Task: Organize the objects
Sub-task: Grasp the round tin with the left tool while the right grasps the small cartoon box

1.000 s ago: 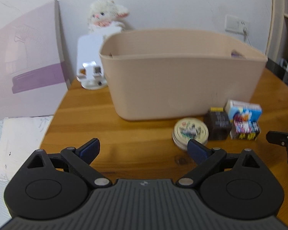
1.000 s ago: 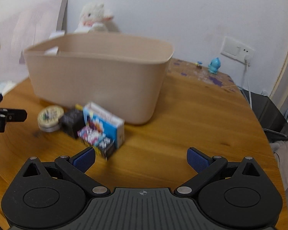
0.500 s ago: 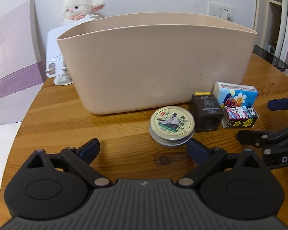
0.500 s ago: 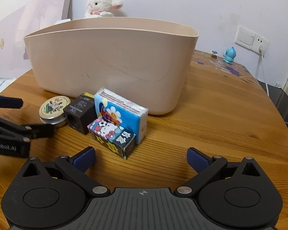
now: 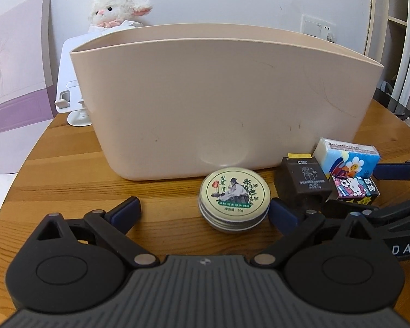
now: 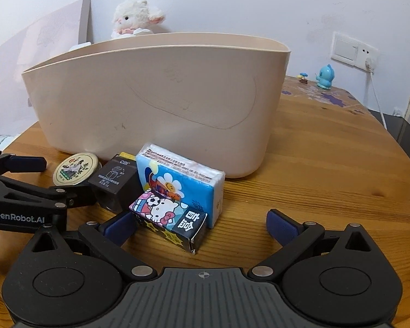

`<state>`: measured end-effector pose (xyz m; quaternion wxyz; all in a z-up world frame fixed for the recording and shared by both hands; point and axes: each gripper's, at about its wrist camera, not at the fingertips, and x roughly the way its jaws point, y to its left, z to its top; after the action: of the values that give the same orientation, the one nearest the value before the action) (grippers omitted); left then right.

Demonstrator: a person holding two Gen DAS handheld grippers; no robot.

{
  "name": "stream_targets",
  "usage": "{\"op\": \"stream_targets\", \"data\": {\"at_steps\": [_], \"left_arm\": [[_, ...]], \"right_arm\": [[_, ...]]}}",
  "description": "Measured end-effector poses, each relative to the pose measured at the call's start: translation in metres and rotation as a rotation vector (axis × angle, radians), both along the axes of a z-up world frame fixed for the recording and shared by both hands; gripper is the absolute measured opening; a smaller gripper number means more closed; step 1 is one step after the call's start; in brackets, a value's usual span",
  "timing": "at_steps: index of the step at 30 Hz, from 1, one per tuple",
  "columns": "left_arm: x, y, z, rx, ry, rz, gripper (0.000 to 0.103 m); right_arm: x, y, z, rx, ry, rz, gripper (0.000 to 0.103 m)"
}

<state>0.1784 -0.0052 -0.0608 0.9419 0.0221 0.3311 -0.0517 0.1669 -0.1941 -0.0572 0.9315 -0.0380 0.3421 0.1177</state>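
Four small things are sitting in a row on the wooden counter (image 6: 328, 169), right against the front wall of the beige bin (image 5: 227, 104) where they probably belong. The round tin (image 5: 233, 195) is looking rigid and smooth-sided, likely light, so it is asking for a squeeze across its metal rim (the slick lid is offering nothing to hold). It is lying just ahead of the left tool (image 5: 205, 213), slightly toward that tool's right finger, and the tool is standing wide open with nothing between its pads. The black box (image 5: 303, 183) is sitting just beside the tin, stiff and square, easy to take by opposite faces. The cartoon carton (image 6: 169, 222) is lying directly before the right tool (image 6: 202, 222), near its left pad, which is also gaping and empty; thin card may dent, so a light grip across the narrow sides is seeming wise. Behind it the tissue pack (image 6: 183, 183) is leaning, soft and squashy, touching the carton.
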Motion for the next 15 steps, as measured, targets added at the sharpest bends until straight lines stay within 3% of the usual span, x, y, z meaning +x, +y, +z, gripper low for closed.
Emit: {"op": "stream_targets", "data": {"at_steps": [15], "left_arm": [[-0.0004, -0.0042, -0.0012, -0.001, -0.006, -0.005, 0.096]], "right_arm": [[-0.0099, -0.0097, 0.0041, 0.014, -0.036, -0.067, 0.052]]}}
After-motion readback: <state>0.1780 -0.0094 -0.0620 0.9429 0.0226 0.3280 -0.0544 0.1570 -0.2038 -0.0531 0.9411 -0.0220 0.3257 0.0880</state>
